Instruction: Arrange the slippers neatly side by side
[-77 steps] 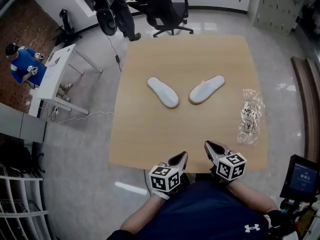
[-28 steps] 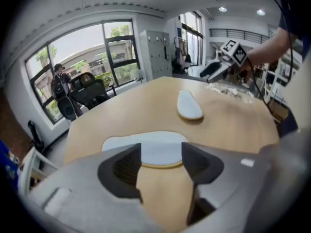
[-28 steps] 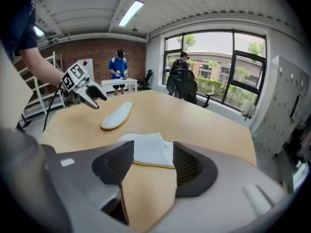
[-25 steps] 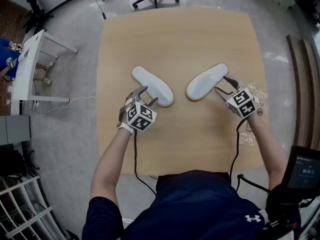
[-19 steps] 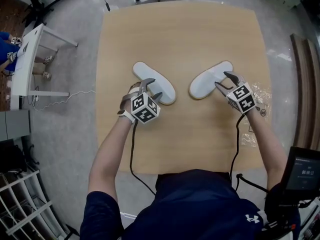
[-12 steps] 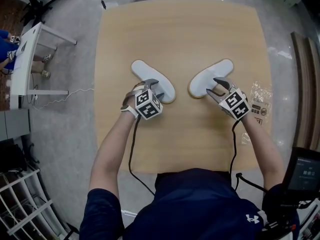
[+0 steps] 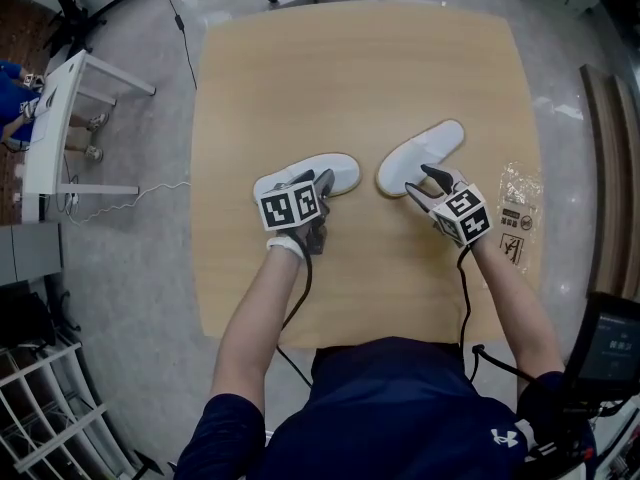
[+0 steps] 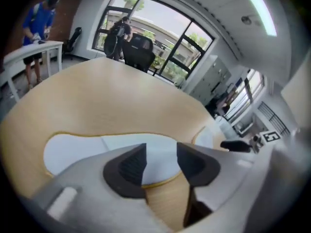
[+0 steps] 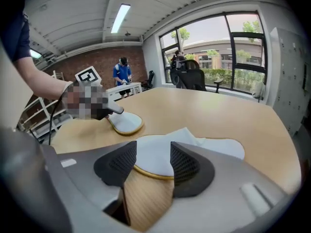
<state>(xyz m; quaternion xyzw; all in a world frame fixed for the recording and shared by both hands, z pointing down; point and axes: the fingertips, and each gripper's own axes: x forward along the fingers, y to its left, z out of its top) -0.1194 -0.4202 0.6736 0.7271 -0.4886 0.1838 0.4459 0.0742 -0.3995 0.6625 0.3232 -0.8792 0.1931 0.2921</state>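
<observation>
Two white slippers with yellow rims lie on the wooden table (image 7: 350,68). The left slipper (image 7: 340,171) lies almost crosswise. My left gripper (image 7: 318,183) sits on its upper near the toe. In the left gripper view the jaws of that gripper (image 8: 160,161) are closing, with the slipper (image 8: 73,149) under and between them. The right slipper (image 7: 432,146) lies aslant, toe to the far right. My right gripper (image 7: 425,183) is at its heel. In the right gripper view this gripper's (image 9: 153,161) pads straddle the heel (image 9: 153,152).
A crumpled clear plastic wrapper (image 7: 515,213) lies on the table to the right of the right gripper. A white side table (image 7: 60,118) and a cable on the floor are at the left. A screen (image 7: 605,353) stands at the lower right.
The left slipper has swung from a diagonal to almost crosswise along with my left gripper, whose hand turned. The right gripper came in to the right slipper's heel; that slipper has barely moved.
</observation>
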